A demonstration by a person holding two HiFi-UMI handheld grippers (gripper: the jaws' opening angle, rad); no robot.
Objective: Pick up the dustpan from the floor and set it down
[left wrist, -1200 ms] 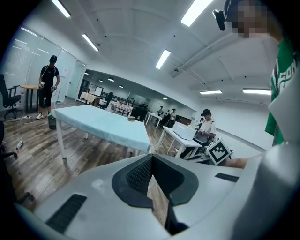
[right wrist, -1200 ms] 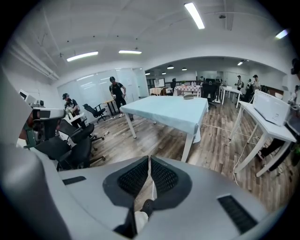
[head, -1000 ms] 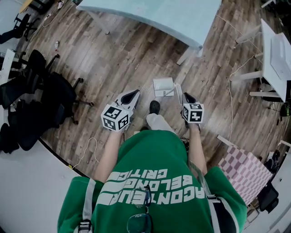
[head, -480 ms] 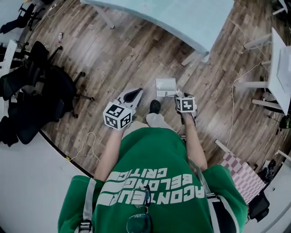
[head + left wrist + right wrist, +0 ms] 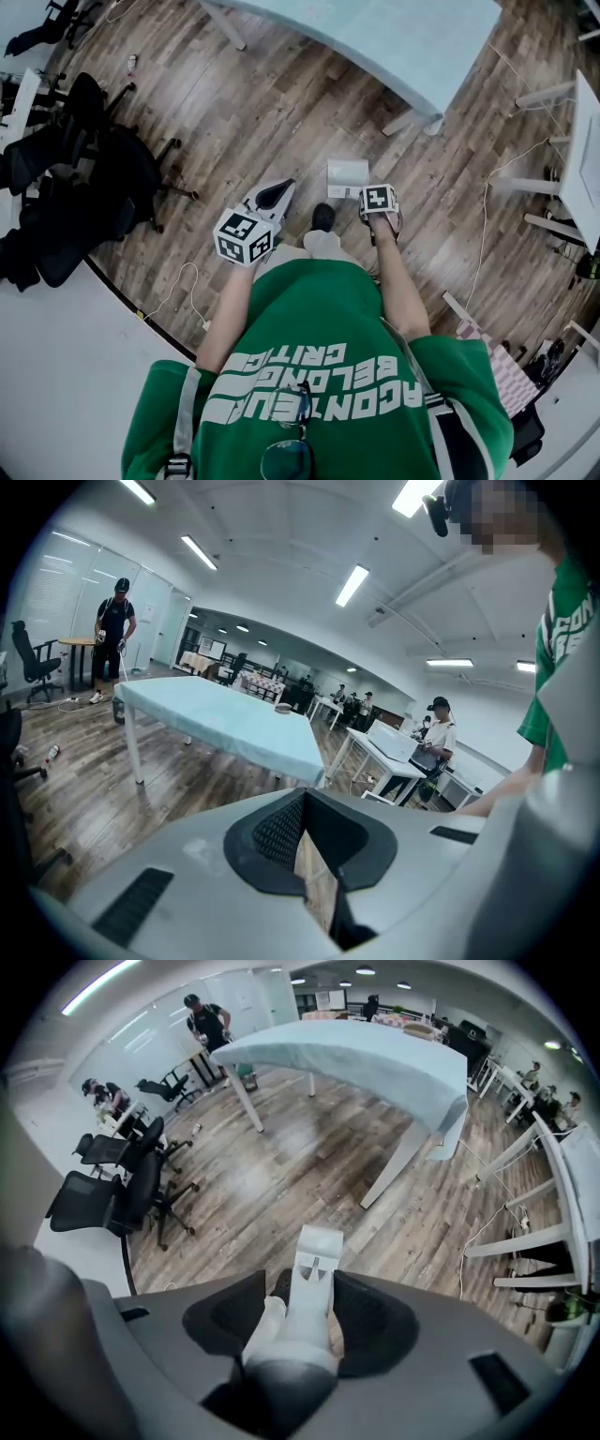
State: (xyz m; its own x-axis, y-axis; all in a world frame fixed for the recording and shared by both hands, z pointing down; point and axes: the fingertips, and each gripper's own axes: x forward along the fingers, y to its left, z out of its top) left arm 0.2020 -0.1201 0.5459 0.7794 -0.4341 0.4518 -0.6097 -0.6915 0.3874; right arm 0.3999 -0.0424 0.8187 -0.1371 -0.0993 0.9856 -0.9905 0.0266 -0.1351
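The white dustpan [image 5: 347, 178] rests on the wooden floor just ahead of the person's dark shoe [image 5: 322, 217]; its long handle rises toward my right gripper [image 5: 380, 223]. That gripper points straight down. In the right gripper view the handle [image 5: 314, 1260] stands between the jaws of my right gripper [image 5: 299, 1276]. The jaws have just opened wide, and the pads do not press on the handle. My left gripper [image 5: 275, 194] hangs left of the shoe, shut and holding nothing. In the left gripper view, my left gripper [image 5: 305, 808] faces across the room.
A light blue table [image 5: 375, 37] stands ahead over the floor. Black office chairs [image 5: 103, 187] crowd the left, with a white cable [image 5: 178, 300] lying near them. White desks [image 5: 586, 122] and trailing cables are at the right. Other people [image 5: 114, 630] stand farther off.
My right gripper has tipped to point down and moved in over the dustpan's handle. The left gripper has shifted only slightly.
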